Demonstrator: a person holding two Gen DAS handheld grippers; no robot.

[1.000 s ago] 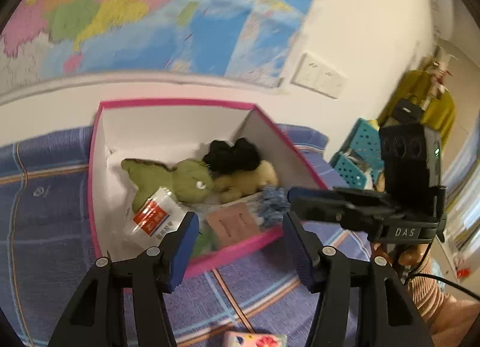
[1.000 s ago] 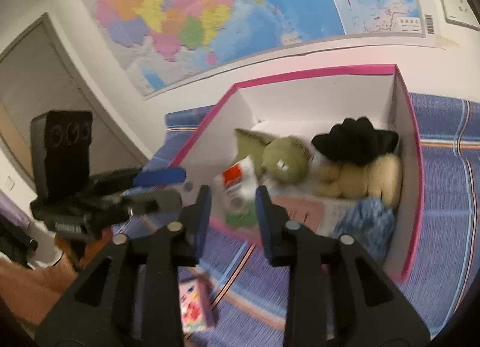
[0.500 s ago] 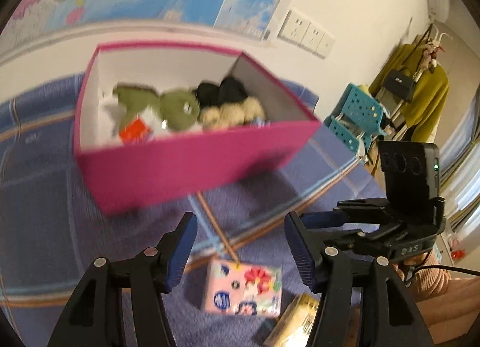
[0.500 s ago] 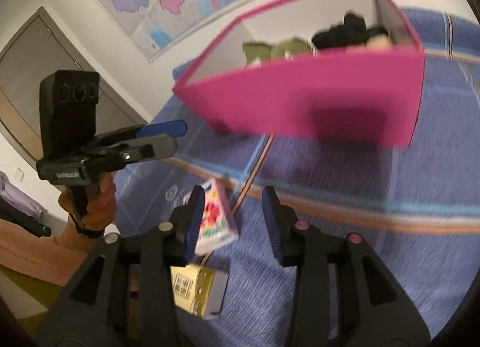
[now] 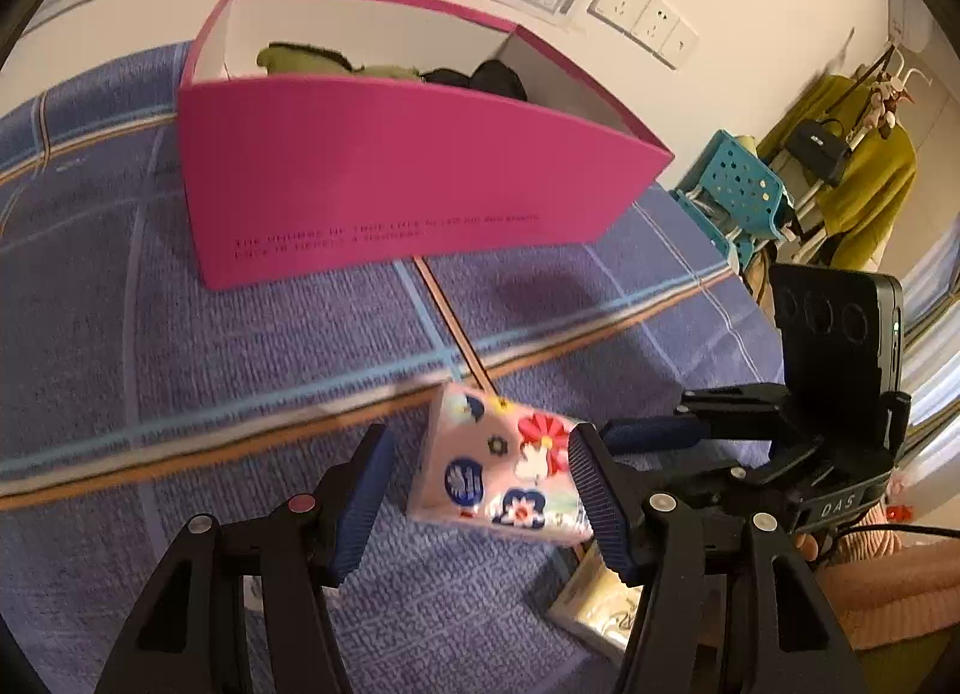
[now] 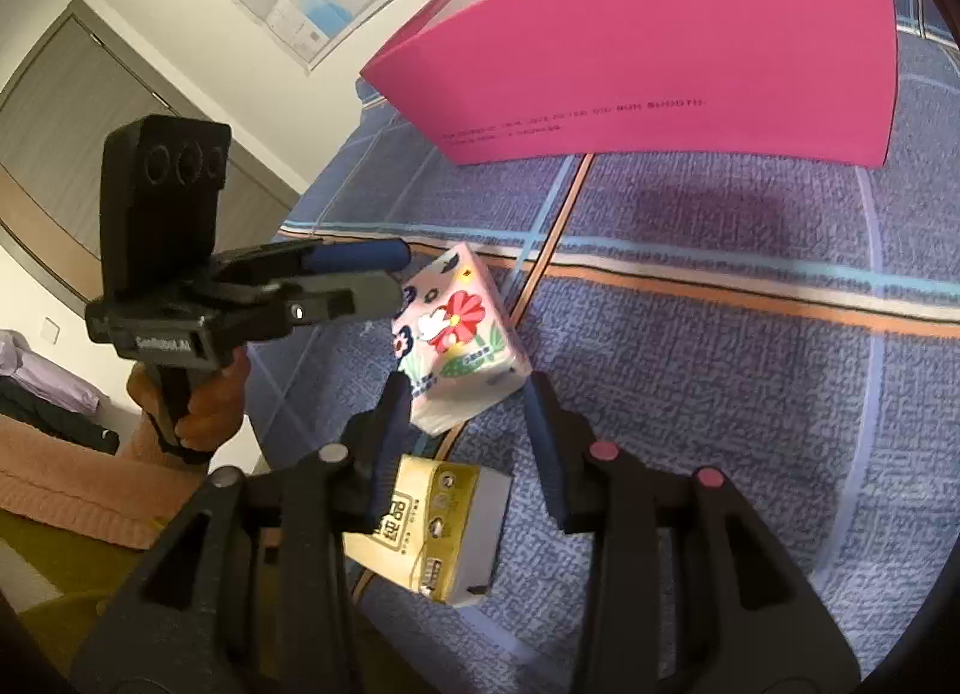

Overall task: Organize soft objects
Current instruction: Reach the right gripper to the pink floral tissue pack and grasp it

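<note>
left gripper [image 5: 477, 481]: jaws apart, floral tissue pack [image 5: 501, 469] sits between them; right pad looks to be touching the pack's end, left pad clear of it, so not clamped
right gripper [image 6: 471, 415]: jaws apart, straddling the near corner of the same pack; left pad at the pack's edge, right pad off it; no grip
floral tissue pack: pink wrapper with red flower print, lying tilted on the blue checked cloth [image 5: 180, 370], in front of the box
yellow tissue pack [image 6: 429, 529]: on the cloth just beside the floral one, partly under the right gripper's left finger
pink box [image 5: 390, 178]: open top, beyond both packs, well apart from them
box contents: green plush [image 5: 306, 58] and black soft item [image 5: 480, 79] peeking over the near wall; rest hidden
hands: person's hand [image 6: 204, 400] grips the left gripper's handle, peach sleeve behind
</note>
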